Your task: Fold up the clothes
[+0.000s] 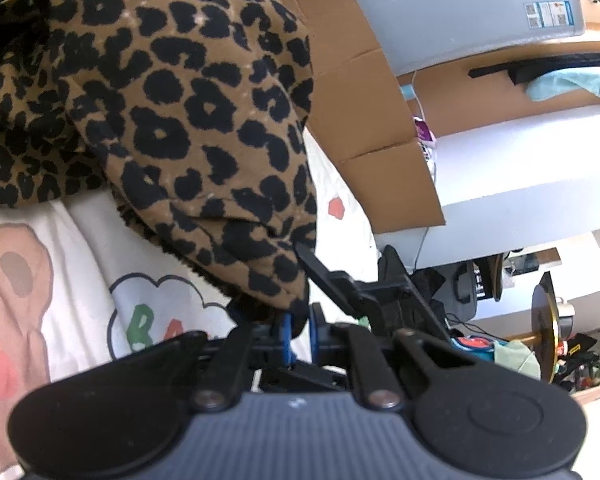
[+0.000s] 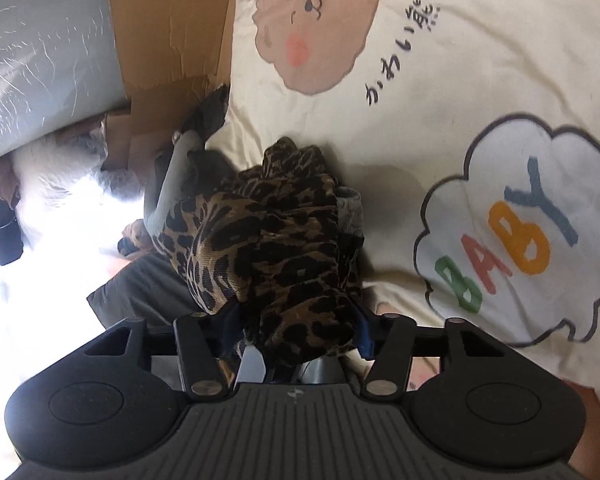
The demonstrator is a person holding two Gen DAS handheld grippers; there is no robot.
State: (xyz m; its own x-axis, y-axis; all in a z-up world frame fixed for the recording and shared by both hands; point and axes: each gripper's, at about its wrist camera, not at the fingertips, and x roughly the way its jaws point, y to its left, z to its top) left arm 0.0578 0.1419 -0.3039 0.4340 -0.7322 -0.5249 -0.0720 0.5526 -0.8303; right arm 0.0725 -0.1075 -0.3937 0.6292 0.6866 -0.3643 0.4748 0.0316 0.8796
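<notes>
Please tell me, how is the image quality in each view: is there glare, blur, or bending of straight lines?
Left wrist view: fisheye bends the cardboard box edges; the leopard-print garment is soft from closeness.
Right wrist view: strong glare washes out the area left of the garment; the printed sheet is evenly lit and readable, slightly blurred at the cloud outline.

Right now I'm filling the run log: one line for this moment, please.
step: fold, in progress | left claw: shut on leopard-print garment | right claw: bunched garment between jaws | surface: cartoon bedsheet
</notes>
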